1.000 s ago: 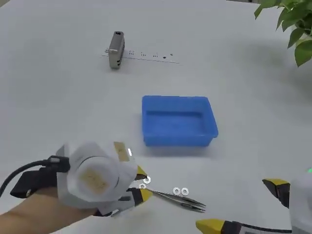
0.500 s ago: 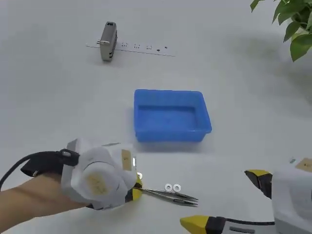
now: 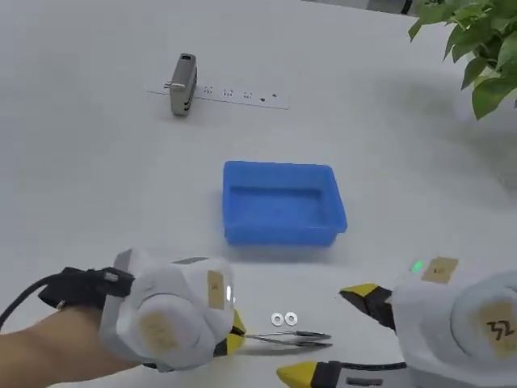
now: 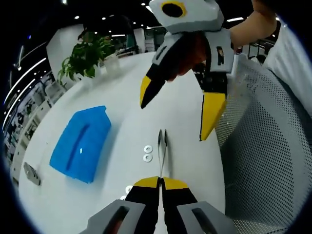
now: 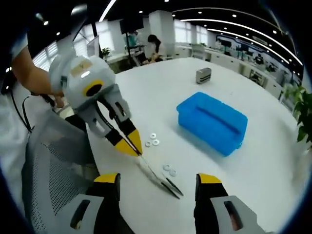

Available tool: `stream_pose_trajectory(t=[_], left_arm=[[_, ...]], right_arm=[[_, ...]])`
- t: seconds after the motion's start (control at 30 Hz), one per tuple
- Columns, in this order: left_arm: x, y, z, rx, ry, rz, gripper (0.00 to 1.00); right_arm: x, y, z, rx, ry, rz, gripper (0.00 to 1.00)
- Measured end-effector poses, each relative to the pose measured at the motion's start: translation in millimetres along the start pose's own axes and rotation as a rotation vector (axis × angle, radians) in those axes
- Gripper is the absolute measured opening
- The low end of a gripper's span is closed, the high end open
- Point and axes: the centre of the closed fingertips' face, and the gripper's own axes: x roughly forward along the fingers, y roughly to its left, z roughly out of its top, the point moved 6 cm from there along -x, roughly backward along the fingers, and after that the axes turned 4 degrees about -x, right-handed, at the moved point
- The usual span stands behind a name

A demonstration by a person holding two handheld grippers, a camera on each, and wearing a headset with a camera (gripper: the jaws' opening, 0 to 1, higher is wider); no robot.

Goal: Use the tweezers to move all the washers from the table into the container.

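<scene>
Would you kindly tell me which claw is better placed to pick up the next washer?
Left. The left claw is shut on the tweezers, which sit close beside two washers; the right claw is open and holds nothing.

White table (image 3: 81, 162), plant (image 3: 477, 48) far rt, mesh chair (image 4: 263, 146), ceiling light strips (image 5: 243, 25), open office bkgd

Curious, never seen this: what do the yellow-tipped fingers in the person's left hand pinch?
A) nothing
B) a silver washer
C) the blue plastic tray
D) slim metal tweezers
D: the left gripper is shut on the slim metal tweezers, beside two silver washers.
</scene>
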Motion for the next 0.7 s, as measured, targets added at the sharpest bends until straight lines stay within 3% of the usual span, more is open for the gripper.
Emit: stream_pose_trajectory(t=[0.07, 0.23, 0.33, 0.7], left_arm=[[-6.4, -1.2, 4.7, -0.007, -0.014, 0.005, 0.00], [-21.8, -6.3, 17.4, -0.017, -0.048, 0.009, 0.00], [-30.5, -9.5, 26.3, -0.003, -0.069, 0.015, 0.00], [-54.4, -13.5, 38.1, 0.019, -0.101, 0.018, 0.00]], right_arm=[[6.0, 3.5, -2.4, -0.049, 0.017, 0.023, 0.51], [20.6, 8.1, -5.5, -0.070, 0.038, 0.084, 0.42], [28.2, 10.1, 1.2, -0.099, 0.028, 0.110, 0.35], [44.8, 23.0, 31.9, -0.182, -0.012, 0.207, 0.08]])
